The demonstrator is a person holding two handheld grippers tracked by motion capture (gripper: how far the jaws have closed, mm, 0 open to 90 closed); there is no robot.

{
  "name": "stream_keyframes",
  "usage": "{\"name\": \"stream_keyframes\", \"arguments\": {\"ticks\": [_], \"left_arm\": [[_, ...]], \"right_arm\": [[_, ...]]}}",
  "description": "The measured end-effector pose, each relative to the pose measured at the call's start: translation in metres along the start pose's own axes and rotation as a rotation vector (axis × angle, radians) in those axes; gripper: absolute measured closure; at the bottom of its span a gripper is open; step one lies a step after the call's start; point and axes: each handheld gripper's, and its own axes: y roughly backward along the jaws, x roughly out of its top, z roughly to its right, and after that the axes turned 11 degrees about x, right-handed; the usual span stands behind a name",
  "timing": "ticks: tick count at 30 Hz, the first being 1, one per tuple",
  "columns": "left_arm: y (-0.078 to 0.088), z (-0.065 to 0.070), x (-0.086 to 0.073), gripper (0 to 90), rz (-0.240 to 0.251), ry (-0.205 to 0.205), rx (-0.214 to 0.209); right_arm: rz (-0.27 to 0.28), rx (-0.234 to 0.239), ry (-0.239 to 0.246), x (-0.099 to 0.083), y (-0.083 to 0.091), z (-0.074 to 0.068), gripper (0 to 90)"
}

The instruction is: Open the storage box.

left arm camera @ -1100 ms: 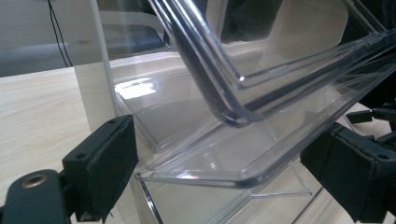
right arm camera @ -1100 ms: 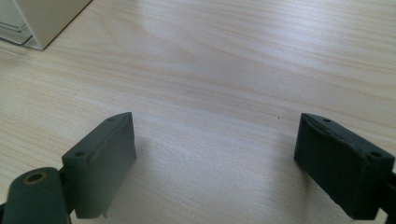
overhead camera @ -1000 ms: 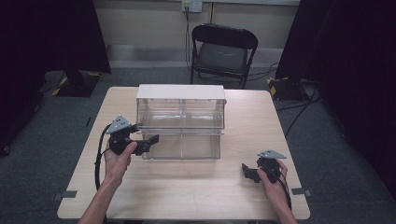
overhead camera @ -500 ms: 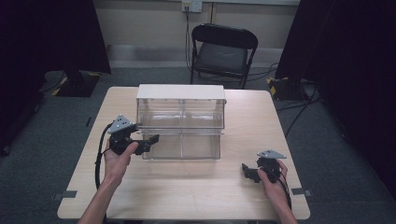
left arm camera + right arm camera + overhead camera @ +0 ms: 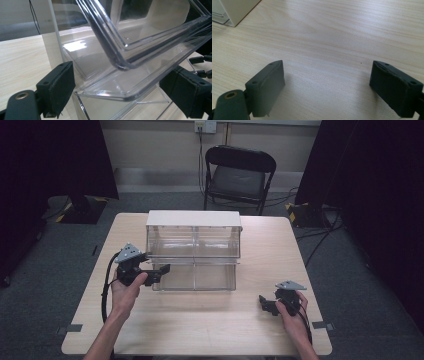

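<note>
A clear plastic drawer cabinet (image 5: 193,242) with a white top stands on the wooden table (image 5: 210,325), set toward the far edge and roughly midway between the left and right edges. Its lower drawer (image 5: 196,276) is drawn out toward the person's side, so that its front rim projects beyond the cabinet face. The left gripper (image 5: 161,271), held in the person's left hand (image 5: 125,290), sits at the left front corner of this drawer; a black cable (image 5: 106,285) loops from it toward the near-left part of the table. In the left gripper view the 2 black jaws stand wide apart, with the transparent rim and corner of the lower drawer (image 5: 130,82) lying between them, and neither pad is pressed against the plastic; whether a pad brushes the wall cannot be told. The left gripper (image 5: 125,95) is thus spread around the drawer corner and grips nothing. The right gripper (image 5: 265,304), held in the right hand (image 5: 295,320), rests near the near-right corner of the table, well apart from the cabinet. In the right gripper view its 2 jaws are likewise spread, with bare wood grain between them at the right gripper (image 5: 327,85), and a white corner of the cabinet (image 5: 234,10) appears at the upper left. A black folding chair (image 5: 239,175) stands on the grey floor beyond the far edge.
</note>
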Motion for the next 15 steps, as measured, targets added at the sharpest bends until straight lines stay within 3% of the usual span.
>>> {"name": "stream_keyframes", "arguments": {"ticks": [15], "left_arm": [[0.0007, -0.001, 0.0002, 13.0, -0.003, 0.002, -0.006]], "right_arm": [[0.0, 0.0, 0.0, 0.0, 0.0, 0.0, 11.9]]}}
